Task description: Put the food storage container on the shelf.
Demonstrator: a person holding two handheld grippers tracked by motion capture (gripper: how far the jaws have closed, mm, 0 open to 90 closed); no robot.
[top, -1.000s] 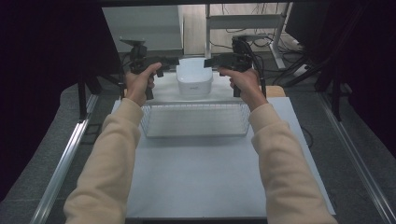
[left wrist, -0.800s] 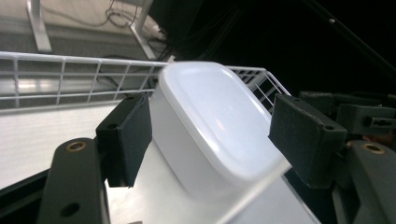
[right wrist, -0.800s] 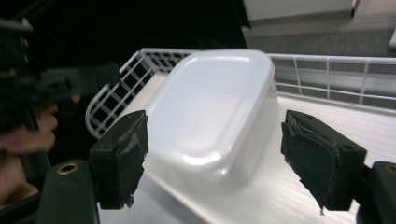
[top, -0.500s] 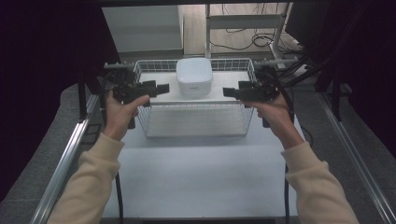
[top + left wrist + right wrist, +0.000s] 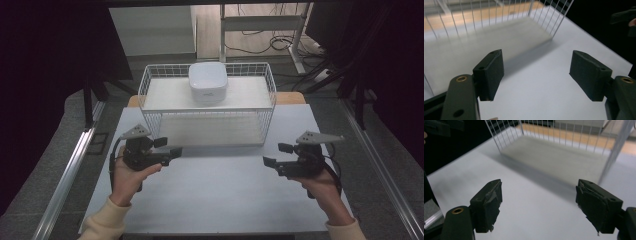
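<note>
On the near left of the white table [image 5: 210,200], the left gripper [image 5: 172,150] hangs just above the surface with its jaws spread wide and nothing between them; they have just been opening, and the left gripper view confirms bare tabletop in the gap. Moving to the middle, the white wire basket [image 5: 150,107] stands at the far edge of the table, and the white bowl [image 5: 207,82] sits upside down on its top shelf, at the far rail; the lower level looks bare. Over on the near right, the right gripper [image 5: 270,162] also floats above the table, jaws parted and holding nothing, likewise just widened. Both tools are well apart from the basket. My read: the bowl looks placed and let go, so the job seems essentially done, with little left beyond resting the hands.
</note>
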